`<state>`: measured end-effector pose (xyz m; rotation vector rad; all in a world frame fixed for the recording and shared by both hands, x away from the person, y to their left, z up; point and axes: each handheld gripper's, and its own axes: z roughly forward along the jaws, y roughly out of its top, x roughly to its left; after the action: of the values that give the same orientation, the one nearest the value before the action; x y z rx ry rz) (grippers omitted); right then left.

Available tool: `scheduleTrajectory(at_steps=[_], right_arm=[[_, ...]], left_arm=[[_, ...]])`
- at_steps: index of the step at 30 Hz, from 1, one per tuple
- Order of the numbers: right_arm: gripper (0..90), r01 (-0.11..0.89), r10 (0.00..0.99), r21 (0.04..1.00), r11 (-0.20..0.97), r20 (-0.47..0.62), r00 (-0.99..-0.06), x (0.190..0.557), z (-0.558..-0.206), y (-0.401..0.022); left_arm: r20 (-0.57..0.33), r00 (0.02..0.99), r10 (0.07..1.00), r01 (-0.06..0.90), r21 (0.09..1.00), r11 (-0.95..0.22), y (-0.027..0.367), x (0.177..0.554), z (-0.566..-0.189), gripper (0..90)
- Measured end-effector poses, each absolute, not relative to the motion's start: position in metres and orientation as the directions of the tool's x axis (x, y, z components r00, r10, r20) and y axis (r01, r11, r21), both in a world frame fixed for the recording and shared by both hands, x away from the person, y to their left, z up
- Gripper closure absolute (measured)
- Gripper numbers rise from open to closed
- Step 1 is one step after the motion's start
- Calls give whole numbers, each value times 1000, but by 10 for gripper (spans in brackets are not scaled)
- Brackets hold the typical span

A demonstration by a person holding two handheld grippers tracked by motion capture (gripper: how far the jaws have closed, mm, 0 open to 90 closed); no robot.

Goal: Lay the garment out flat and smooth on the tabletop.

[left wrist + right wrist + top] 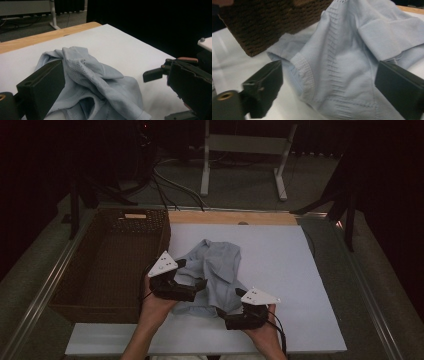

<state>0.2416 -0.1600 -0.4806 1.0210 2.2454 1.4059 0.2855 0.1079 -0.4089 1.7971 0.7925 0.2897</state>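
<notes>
Light blue knit top (214,270) lies crumpled on white table (300,270), just right of wicker basket (107,265). Looks soft, light, limp; will sag and unfold when lifted, not fragile. Best hold: ribbed hem (305,75), thicker, less slip. Right gripper (329,87) jaws wide apart, straddling hem, not pressing. Left gripper (192,281) at garment's left edge; jaws' state cannot be told.

White board (300,270) on the table — crumpled blue garment (215,270), wicker basket (107,265).

Dim room, black surround (gripper views soft)
</notes>
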Motion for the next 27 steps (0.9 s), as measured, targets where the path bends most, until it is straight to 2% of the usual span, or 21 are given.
scheduleTrajectory(at_steps=[10, 14, 18, 20, 27], right_arm=[[337, 424, 718, 835, 350, 51, -694, 241, -490, -144], [499, 448, 725, 810, 378, 43, -688, 241, -496, -140], [747, 475, 708, 784, 399, 66, -703, 240, -497, -142], [814, 472, 706, 784, 403, 62, -706, 238, -496, -144], [870, 454, 702, 786, 420, 36, -711, 235, -491, -152]], left_arm=[[-182, 746, 641, 373, 911, -176, 109, 285, -408, 29], [-180, 748, 639, 371, 912, -177, 109, 284, -408, 29], [-182, 747, 640, 371, 912, -174, 109, 285, -408, 29], [-181, 747, 640, 370, 913, -174, 109, 284, -408, 29], [-181, 747, 640, 372, 911, -177, 109, 284, -408, 29]])
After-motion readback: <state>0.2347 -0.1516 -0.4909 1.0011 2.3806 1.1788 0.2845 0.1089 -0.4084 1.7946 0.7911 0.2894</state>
